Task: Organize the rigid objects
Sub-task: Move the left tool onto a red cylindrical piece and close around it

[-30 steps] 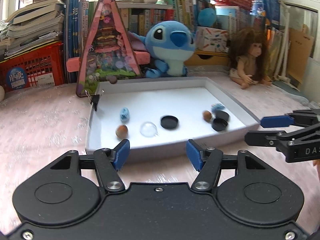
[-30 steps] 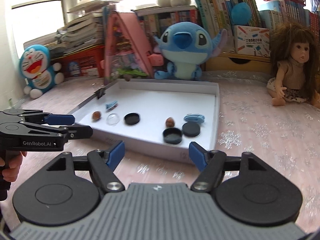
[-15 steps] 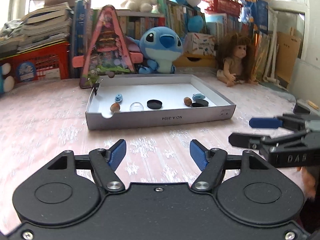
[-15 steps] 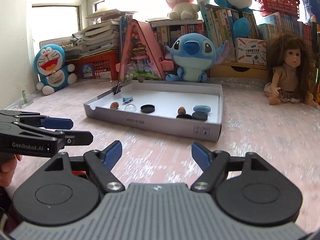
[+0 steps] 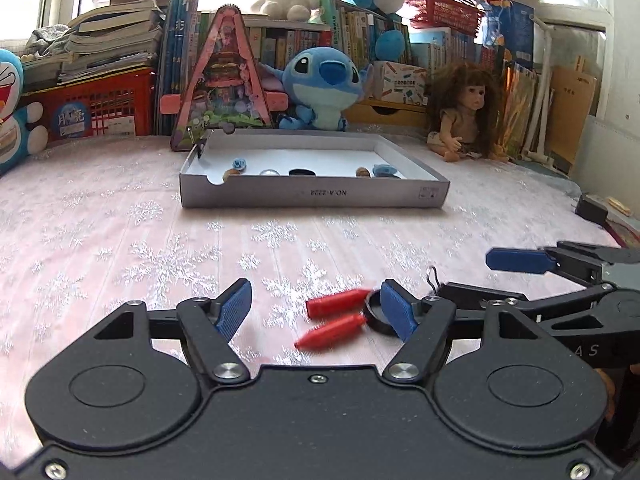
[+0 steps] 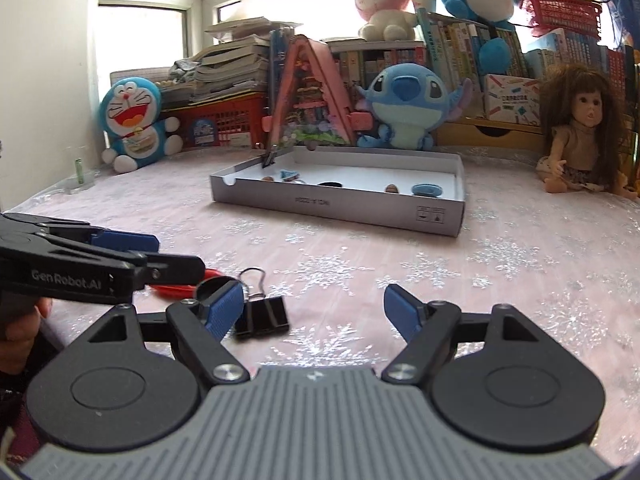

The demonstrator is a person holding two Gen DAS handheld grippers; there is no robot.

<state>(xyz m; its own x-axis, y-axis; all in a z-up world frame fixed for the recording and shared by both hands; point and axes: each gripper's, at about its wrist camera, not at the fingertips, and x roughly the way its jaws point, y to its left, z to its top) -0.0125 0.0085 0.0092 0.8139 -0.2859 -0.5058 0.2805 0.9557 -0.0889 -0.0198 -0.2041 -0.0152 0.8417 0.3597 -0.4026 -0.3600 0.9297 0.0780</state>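
**Both grippers pulled back from the tray to the loose items on the near cloth**

The left gripper (image 5: 316,312) and the right gripper (image 6: 314,306) are now hovering low over the near part of the pink snowflake-patterned tablecloth (image 5: 120,248). A second ago both were close up to the shallow white cardboard tray (image 5: 312,196); it is now lying well away, at the far middle of the cloth. The small items inside it, among them a black round cap (image 5: 302,172) and a brown nut-like bead (image 5: 362,172), are lying where they lay before.

Left tongs: jaws have just been opening and are standing apart, empty. Two red tapered plastic pieces (image 5: 336,318) are lying on the cloth between its blue pads, nearer the right-hand one, untouched. A black ring-shaped cap (image 5: 376,316) is sitting just beside them, partly hidden by that pad.

Right tongs: jaws are likewise standing wide and holding nothing. A black metal binder clip (image 6: 262,314) is lying just right of its left pad (image 6: 224,310), not pressed.

Judgement: the hands are lining up fresh pick-ups. Several rigid objects are still waiting outside the tray, so the sorting is only partly done.
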